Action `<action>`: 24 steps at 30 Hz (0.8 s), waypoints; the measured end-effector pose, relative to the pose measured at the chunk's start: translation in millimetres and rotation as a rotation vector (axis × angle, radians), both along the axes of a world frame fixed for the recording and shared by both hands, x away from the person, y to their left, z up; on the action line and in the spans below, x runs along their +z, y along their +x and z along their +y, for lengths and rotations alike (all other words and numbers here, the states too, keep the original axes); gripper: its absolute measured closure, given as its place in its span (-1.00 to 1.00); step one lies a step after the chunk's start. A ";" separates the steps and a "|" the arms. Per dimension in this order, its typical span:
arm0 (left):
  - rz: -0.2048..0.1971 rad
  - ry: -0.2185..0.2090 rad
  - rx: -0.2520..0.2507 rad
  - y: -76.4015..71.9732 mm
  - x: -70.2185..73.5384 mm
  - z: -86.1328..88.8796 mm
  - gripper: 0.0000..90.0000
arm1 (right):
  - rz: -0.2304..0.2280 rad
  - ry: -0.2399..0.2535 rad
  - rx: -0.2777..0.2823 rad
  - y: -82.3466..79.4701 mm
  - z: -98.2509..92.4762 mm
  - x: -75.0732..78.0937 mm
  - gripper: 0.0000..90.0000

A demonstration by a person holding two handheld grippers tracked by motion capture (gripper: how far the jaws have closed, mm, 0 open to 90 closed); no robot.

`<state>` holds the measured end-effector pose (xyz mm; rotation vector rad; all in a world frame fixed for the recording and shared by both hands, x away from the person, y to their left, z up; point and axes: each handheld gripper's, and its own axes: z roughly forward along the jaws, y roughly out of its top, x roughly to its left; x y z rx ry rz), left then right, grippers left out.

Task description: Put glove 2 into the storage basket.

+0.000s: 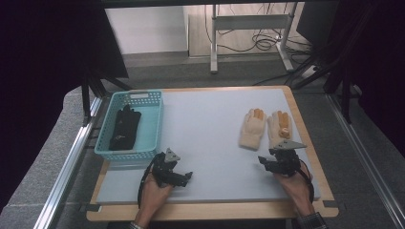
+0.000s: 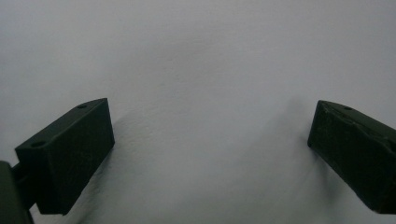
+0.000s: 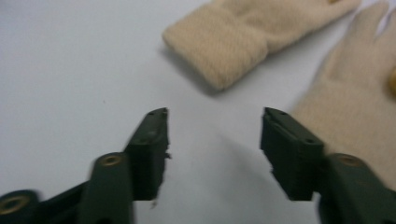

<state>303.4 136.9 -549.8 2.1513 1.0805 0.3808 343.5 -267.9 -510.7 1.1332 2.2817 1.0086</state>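
High view shows the right gripper (image 1: 273,161) low over the table (image 1: 210,143), jaws parted and empty, just before two cream gloves (image 1: 265,128); a black glove (image 1: 125,128) lies in the turquoise basket (image 1: 154,119).

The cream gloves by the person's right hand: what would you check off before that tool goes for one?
1. Right tool open with nothing between its jaws: ok.
2. Two cream gloves lie flat, side by side on the table: ok.
3. Nearer glove lined up between the jaws: not ok; it lies beside one jaw.
4. Left tool open, over bare table: ok.
5. Blue basket has room beside the black glove: ok.
6. Whether the gloves touch each other: cannot tell.
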 end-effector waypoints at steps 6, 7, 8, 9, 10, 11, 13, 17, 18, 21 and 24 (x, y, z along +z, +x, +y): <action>-0.001 -0.002 0.000 0.0 -0.1 0.1 -0.99 | -0.021 0.017 0.010 20.2 6.7 16.7 0.19; -0.001 -0.002 0.000 -0.1 -0.1 0.1 -0.99 | -0.025 0.018 0.013 25.7 8.2 19.9 0.19; -0.001 -0.002 0.001 -0.1 -0.1 0.1 -0.99 | -0.029 0.020 0.010 31.5 9.9 23.0 0.17; -0.001 -0.002 0.001 -0.1 -0.1 0.1 -0.99 | -0.036 0.020 0.008 37.6 11.7 25.9 0.14; -0.001 -0.002 0.001 -0.1 -0.1 0.1 -0.99 | -0.040 0.017 0.006 44.3 13.8 28.3 0.09; 0.000 -0.002 0.000 0.0 -0.1 0.1 -0.99 | -0.036 0.018 0.005 51.6 15.8 30.1 0.03; 0.000 -0.002 0.001 0.0 -0.1 0.1 -0.98 | -0.024 0.007 -0.006 67.4 20.0 31.1 -0.10; -0.001 -0.004 0.001 0.0 -0.2 0.0 -0.98 | -0.017 -0.023 -0.015 98.3 28.8 25.7 -0.34; 0.000 -0.003 0.001 0.1 -0.2 0.1 -0.98 | -0.011 -0.024 -0.017 105.6 31.2 23.3 -0.39; -0.001 -0.003 0.001 0.0 -0.1 0.1 -0.98 | 0.015 -0.042 -0.028 124.6 38.2 14.5 -0.45; -0.001 -0.003 0.001 0.0 -0.1 0.1 -0.98 | 0.027 -0.077 -0.041 137.7 42.9 5.7 -0.47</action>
